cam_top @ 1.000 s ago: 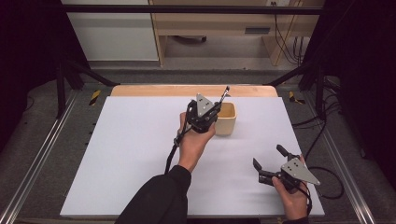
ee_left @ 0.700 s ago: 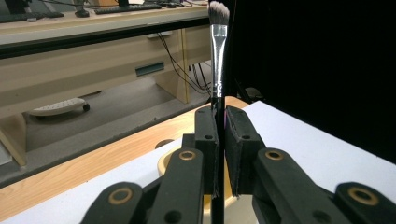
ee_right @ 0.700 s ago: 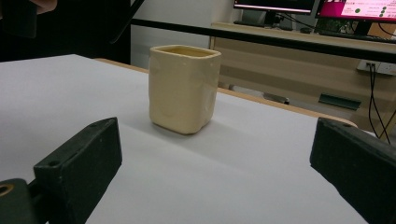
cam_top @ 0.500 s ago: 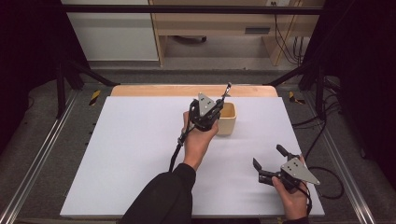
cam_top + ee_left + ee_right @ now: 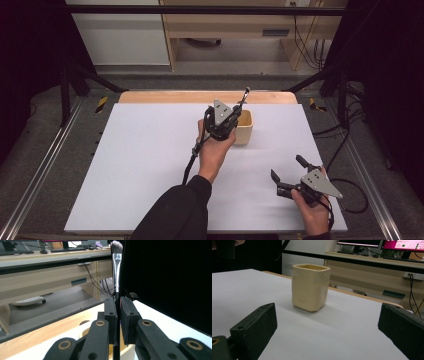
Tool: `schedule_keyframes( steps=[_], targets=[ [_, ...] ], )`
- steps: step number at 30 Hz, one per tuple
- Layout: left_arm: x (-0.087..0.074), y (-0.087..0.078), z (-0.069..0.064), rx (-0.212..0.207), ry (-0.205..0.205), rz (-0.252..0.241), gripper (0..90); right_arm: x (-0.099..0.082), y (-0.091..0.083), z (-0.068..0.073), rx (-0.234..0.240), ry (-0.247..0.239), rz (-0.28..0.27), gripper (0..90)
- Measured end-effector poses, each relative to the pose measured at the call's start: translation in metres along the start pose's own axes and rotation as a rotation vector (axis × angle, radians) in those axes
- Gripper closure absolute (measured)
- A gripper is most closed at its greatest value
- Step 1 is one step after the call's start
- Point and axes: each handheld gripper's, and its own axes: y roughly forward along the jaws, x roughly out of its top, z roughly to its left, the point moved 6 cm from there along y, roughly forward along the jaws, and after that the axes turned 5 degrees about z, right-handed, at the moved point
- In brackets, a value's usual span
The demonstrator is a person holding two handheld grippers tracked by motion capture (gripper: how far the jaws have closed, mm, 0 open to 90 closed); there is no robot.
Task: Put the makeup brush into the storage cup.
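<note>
High view, left: I hold my left hand-held gripper (image 5: 235, 114) over the beige cup (image 5: 245, 127), jaws clamped on a makeup brush (image 5: 116, 267), bristles up, probably so its handle can drop in.
Right: my right hand-held gripper (image 5: 290, 172) rests spread wide and empty on the white bench (image 5: 140, 165), apparently clear of the work.
Count: one brush, one cup, two grippers.

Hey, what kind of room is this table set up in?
Probably an office or lab used for recording: a dark metal frame surrounds the white table, with wooden desks, monitors and loose cables behind.
</note>
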Motion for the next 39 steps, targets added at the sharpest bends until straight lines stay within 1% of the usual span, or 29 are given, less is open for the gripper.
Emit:
schedule_keyframes(
  steps=[5,9,12,15,21,23,26,28,33,39],
  targets=[
    [0.003,0.000,0.002,0.003,-0.006,-0.008,84.0,0.000,0.000,0.000,0.000,-0.002,-0.003,2.5],
    [0.006,0.000,0.001,0.001,-0.006,-0.017,84.0,0.000,0.000,0.000,0.001,-0.001,-0.003,2.6],
    [0.007,0.000,0.000,-0.001,-0.002,-0.020,83.9,0.000,0.000,0.001,0.003,-0.006,-0.007,2.6],
    [0.008,0.001,-0.001,0.000,-0.007,-0.025,83.9,0.001,0.000,0.002,0.006,-0.014,-0.012,2.7],
    [0.011,0.001,0.000,0.000,-0.005,-0.027,84.0,0.003,-0.001,0.001,0.005,-0.010,-0.036,2.7],
    [0.012,0.001,-0.001,-0.002,-0.008,-0.031,84.0,0.003,-0.002,0.001,0.011,-0.013,-0.044,3.0],
    [0.014,0.002,-0.001,-0.001,-0.001,-0.033,84.0,0.004,-0.002,0.002,0.017,-0.019,-0.056,3.0],
    [0.015,0.002,-0.001,-0.003,-0.006,-0.036,84.0,0.004,-0.002,0.003,0.018,-0.019,-0.059,3.0],
    [0.017,0.004,-0.002,-0.004,0.000,-0.036,84.0,0.005,-0.003,0.003,0.026,-0.022,-0.068,2.9],
    [0.019,0.005,-0.001,-0.004,-0.004,-0.043,84.0,0.006,-0.003,0.005,0.038,-0.026,-0.073,3.0]
  ],
)
